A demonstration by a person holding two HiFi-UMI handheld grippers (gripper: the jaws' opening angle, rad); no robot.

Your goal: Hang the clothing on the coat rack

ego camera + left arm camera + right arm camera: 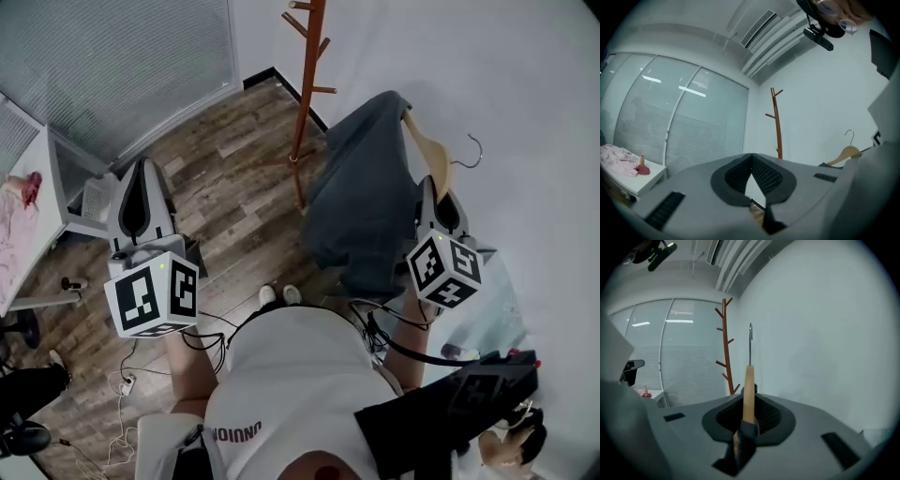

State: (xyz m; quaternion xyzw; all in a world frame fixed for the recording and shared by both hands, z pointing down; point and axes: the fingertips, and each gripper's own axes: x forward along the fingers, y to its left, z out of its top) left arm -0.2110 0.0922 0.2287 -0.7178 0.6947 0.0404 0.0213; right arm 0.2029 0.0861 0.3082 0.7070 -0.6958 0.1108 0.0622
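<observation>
Your right gripper (441, 195) has its fingers (768, 416) clamped on the wooden hanger (429, 150). The dark grey garment (366, 197) drapes from it, near the coat rack (305, 103) but not touching. Your left gripper (141, 192) is empty, its fingers (766, 176) pressed together.

Bare floor (234, 178) btwn table (36, 202) & coat rack (302, 112): free lane. Rt of rack pole, dark garment (366, 197) on hanger (431, 155) hangs close, wall (534, 112) beyond; pegs (323, 90) jut up top.

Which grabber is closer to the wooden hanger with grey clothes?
Right. The right gripper is clamped on the light wooden hanger carrying the dark grey garment; the left gripper is shut, empty, off to its left.
</observation>
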